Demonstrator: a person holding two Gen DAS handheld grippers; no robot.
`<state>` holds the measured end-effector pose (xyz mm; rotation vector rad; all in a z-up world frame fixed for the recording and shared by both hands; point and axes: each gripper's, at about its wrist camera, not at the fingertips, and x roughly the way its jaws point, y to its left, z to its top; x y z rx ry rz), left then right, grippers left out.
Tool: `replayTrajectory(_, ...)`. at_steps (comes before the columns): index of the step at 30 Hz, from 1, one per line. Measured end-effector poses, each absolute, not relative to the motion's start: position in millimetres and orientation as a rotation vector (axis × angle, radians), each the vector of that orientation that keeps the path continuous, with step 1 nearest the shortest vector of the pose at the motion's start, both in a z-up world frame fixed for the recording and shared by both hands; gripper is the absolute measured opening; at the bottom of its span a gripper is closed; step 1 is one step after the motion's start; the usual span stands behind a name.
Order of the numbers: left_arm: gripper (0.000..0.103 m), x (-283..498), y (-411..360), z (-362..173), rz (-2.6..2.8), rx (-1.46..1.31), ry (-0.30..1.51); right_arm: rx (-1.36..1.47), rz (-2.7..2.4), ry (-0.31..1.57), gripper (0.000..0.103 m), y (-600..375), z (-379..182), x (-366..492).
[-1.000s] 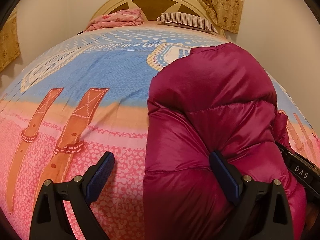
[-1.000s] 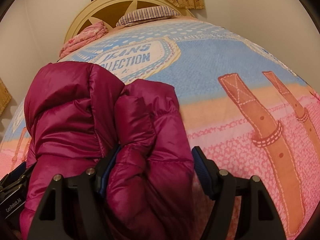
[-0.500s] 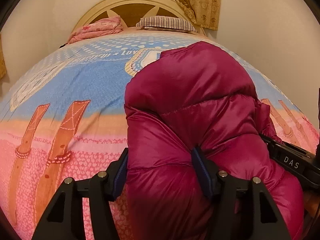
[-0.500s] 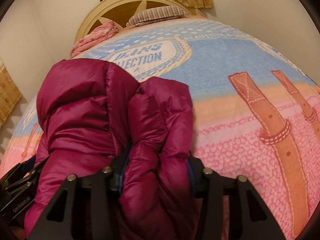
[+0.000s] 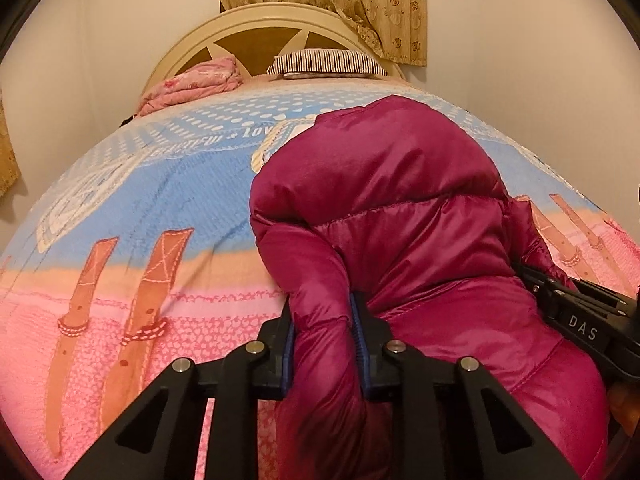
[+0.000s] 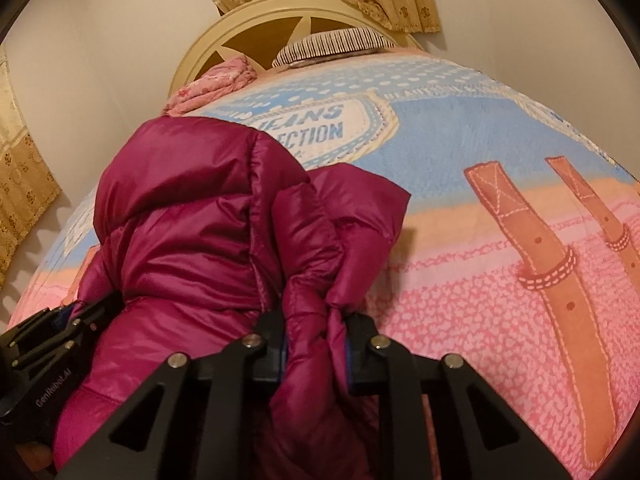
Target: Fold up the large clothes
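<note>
Jacket: one magenta puffer jacket, lying bunched on the bed near its foot, on the pink and blue bedspread.
Left claw: jaws just been closing, now clamped on a puffy fold at the jacket's left edge, blue pads pressing it from both sides.
Right claw: jaws just been closing too, now pinching a gathered bunch at the jacket's right edge.
Left view only: jacket's smooth quilted back, the word "DAS" on the other claw's body at the right edge, two printed brown straps left of the jacket.
Right view only: open front of the jacket with a fold standing up, the printed badge reading "JEANS" beyond it, the left claw's body at the lower left edge, two printed straps on the right.
Counts: two claws, one jacket, one striped pillow, one folded pink blanket, one rounded headboard, curtain above.
Pose: both claws angled downward toward the bed, side by side, jacket stretched between them.
</note>
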<state>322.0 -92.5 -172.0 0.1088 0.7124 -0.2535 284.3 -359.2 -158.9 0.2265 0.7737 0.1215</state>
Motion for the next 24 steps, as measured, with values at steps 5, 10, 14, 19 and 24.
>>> replayTrajectory(5,0.021,309.5,-90.1,-157.3,-0.255,0.11,0.689,0.241,0.139,0.767,0.02,-359.0,-152.7,275.9)
replayTrajectory(10,0.02,292.9,-85.0,-138.4,-0.248,0.125,0.64,0.245,0.164,0.738,0.019,-354.4,-141.6,264.8)
replayTrajectory(14,0.018,283.2,-73.6,-130.9,-0.242,0.119,0.629,0.247,0.189,0.726,0.019,-347.0,-135.2,260.0)
replayTrajectory(19,0.017,273.6,-52.0,-120.9,-0.222,0.102,0.619,0.248,0.228,0.706,0.019,-333.8,-123.4,252.6)
replayTrajectory(24,0.017,264.2,-27.9,-111.2,-0.199,0.069,0.603,0.24,0.269,0.685,0.019,-316.2,-110.8,249.8)
